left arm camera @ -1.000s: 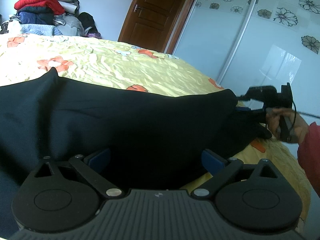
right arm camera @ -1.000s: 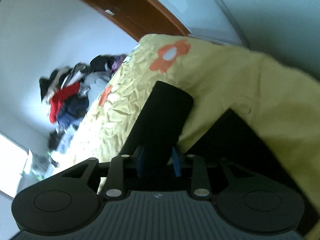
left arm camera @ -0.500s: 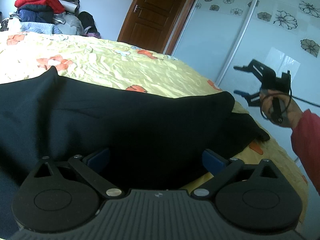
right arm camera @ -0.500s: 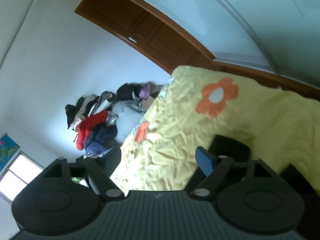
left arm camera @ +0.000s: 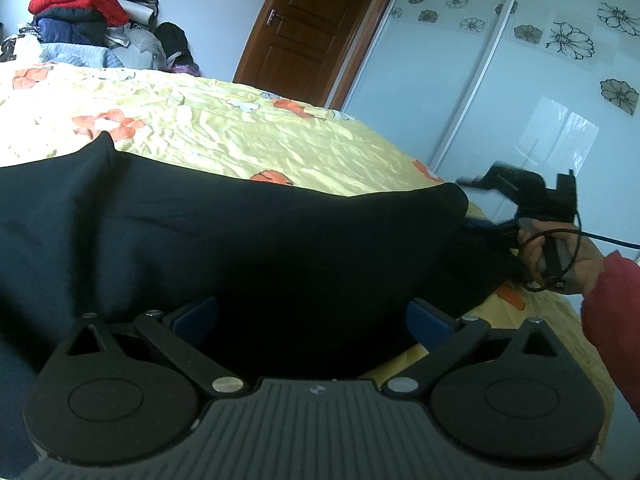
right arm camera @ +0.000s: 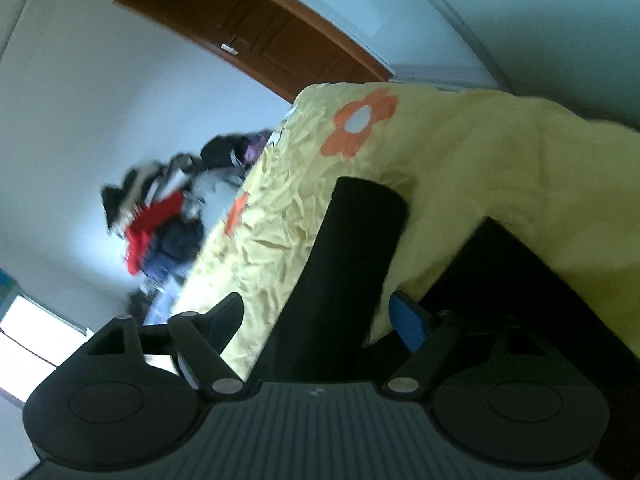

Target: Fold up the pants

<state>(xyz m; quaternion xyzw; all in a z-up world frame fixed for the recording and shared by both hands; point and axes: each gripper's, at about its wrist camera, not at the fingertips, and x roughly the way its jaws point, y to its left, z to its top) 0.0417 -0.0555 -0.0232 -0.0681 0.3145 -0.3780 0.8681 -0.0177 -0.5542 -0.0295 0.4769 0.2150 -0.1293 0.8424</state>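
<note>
Black pants [left arm camera: 240, 248] lie spread across the yellow floral bed [left arm camera: 240, 132], filling the near half of the left wrist view. My left gripper [left arm camera: 312, 316] is open, its blue pads wide apart over the near edge of the pants. My right gripper [left arm camera: 492, 208] shows at the right end of the pants, beside the folded corner. In the right wrist view the right gripper [right arm camera: 320, 316] is open, and a black pant leg [right arm camera: 348, 264] runs between its fingers without being pinched.
A pile of clothes [left arm camera: 88, 20] is stacked at the far side of the bed. A brown door [left arm camera: 312, 28] and white flowered sliding wardrobe doors [left arm camera: 520, 80] stand behind. The bed edge drops off at the right.
The right gripper let go of the pant leg and opened, lifted up off the bed, then came back down to the right end of the pants. The left gripper stayed put.
</note>
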